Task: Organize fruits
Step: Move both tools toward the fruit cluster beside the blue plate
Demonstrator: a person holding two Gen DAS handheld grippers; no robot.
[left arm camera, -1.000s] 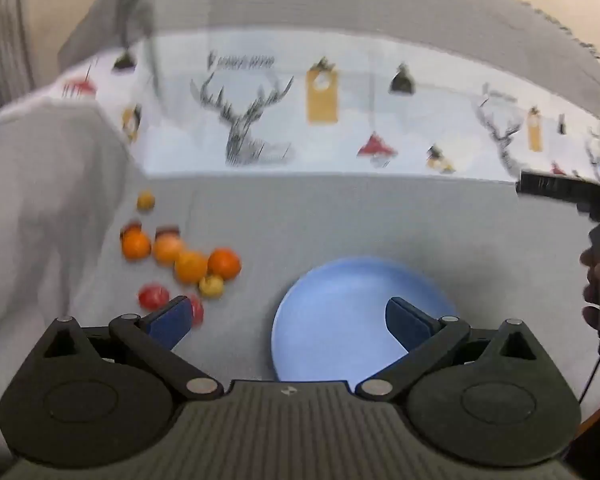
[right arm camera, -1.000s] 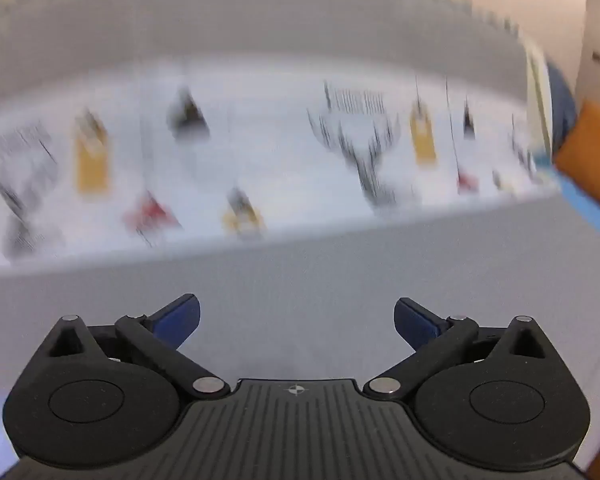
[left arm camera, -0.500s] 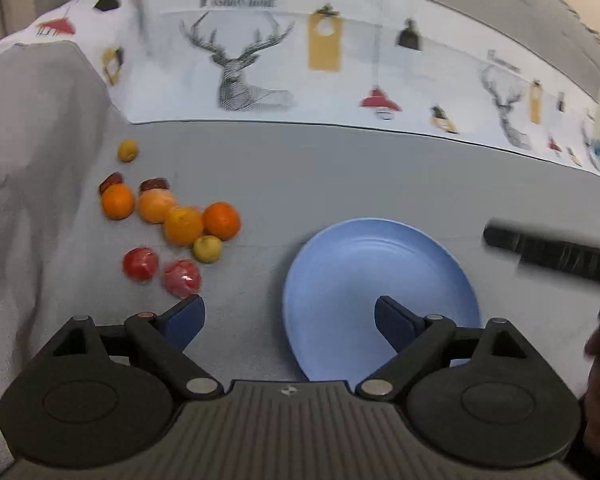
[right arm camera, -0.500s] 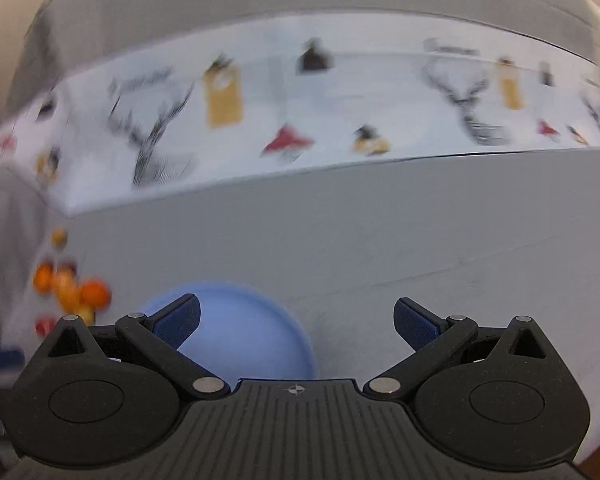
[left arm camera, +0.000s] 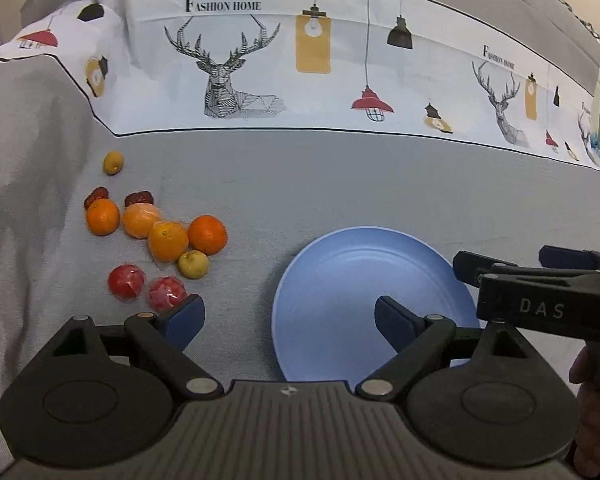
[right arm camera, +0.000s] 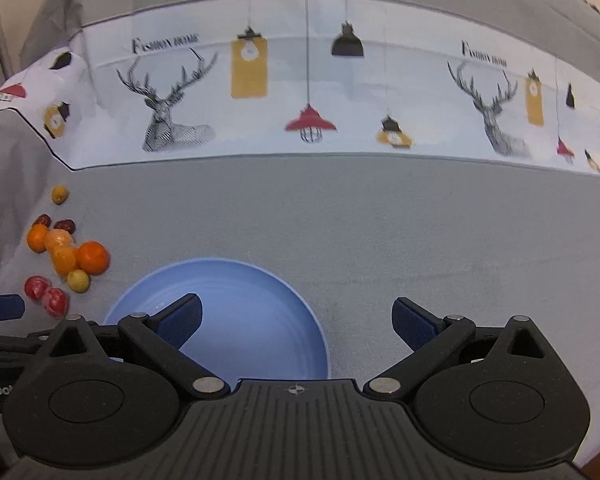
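Observation:
A pile of small fruits lies on the grey cloth at the left: several oranges, two red wrapped fruits, two yellow-green ones and two dark red dates. An empty blue plate sits right of the pile. My left gripper is open, its left finger close to a red fruit, its right finger over the plate. My right gripper is open over the plate's right edge, holding nothing; it also shows from the side.
A printed cloth band with deer and lamps runs across the back, rising over a grey cushion. A person's hand holds the right gripper at the lower right. Bare grey cloth spreads right of the plate.
Both views have dropped and tilted down toward the plate and fruits. The right gripper has swung left until the plate and fruits came into its view, and now shows in the left view.

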